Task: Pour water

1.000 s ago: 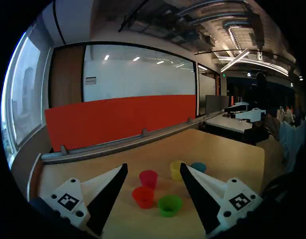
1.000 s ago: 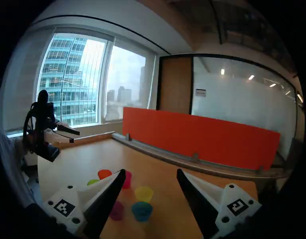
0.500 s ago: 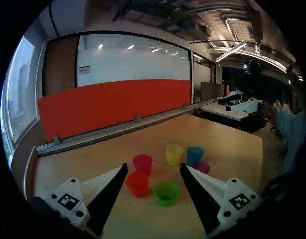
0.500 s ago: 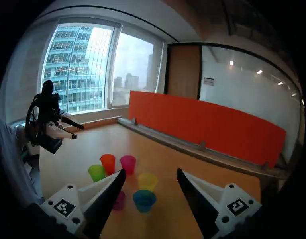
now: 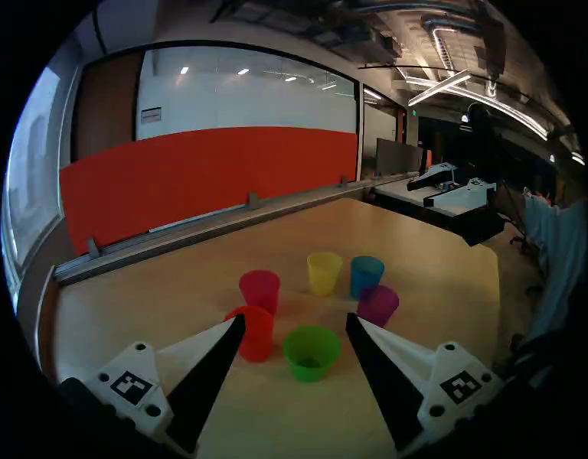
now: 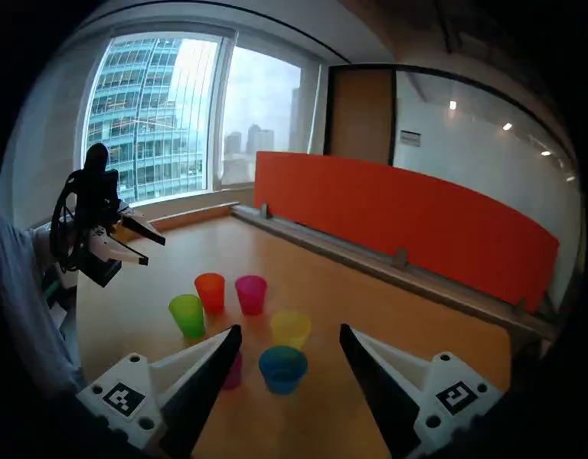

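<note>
Both claws are released and carry nothing. The left claw (image 5: 293,317) hangs above the counter (image 5: 439,260) with its fingers spread wide. The green cup (image 5: 311,353) stands just ahead of it, in the gap between the fingertips. The orange cup (image 5: 252,333) sits at the left fingertip, partly hidden by it. The pink cup (image 5: 259,291), yellow cup (image 5: 325,272) and blue cup (image 5: 367,275) stand farther ahead, and the purple cup (image 5: 377,304) is close to the right fingertip. The right claw (image 6: 289,329), spread just as wide, faces the same cluster from another side. There the blue cup is nearest between its fingers, with the yellow one just beyond.

No cup is grasped, so the pour looks not yet begun. Which cup holds water cannot be told.

The main risk is crowding. The six cups stand near one another, so a finger lowered around one could clip its neighbour and tip it. They look thin and light: a hard clench might buckle the wall and slosh water out, while a weak one might let the cup slip once tilted. Both claws point at one small cluster and could bump each other. An off-centre pour would wet the counter.
</note>
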Available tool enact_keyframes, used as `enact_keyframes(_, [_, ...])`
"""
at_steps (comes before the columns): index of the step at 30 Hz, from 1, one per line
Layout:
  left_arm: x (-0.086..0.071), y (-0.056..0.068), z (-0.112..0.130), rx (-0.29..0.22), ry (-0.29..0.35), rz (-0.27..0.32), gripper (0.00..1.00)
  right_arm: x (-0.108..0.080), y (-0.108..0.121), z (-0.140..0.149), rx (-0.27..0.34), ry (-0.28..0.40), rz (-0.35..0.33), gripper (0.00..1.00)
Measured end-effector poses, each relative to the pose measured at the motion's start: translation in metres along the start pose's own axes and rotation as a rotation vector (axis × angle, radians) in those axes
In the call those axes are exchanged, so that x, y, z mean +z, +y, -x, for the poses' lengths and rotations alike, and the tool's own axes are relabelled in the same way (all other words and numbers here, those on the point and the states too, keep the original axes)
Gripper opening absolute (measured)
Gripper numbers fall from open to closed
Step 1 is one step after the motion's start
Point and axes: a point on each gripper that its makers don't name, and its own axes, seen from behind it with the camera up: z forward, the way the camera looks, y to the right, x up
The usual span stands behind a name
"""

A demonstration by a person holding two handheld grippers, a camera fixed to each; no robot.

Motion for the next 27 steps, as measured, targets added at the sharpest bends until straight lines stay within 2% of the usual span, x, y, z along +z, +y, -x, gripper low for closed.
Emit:
enact_keyframes(14, [0.015,0.012,0.043,0.021,-0.089,0.036,0.98,0.018,0.002,0.043,-0.001,-0.083,-0.019,0.99])
enact_keyframes(23, [0.024,0.018,0.064,0.018,-0.145,0.06,0.98,0.024,0.001,0.056,0.006,-0.109,-0.028,1.0])
enact_keyframes(27, [0.028,0.019,0.074,0.033,-0.172,0.063,0.98,0.027,0.0,0.062,0.004,-0.122,-0.033,0.99])
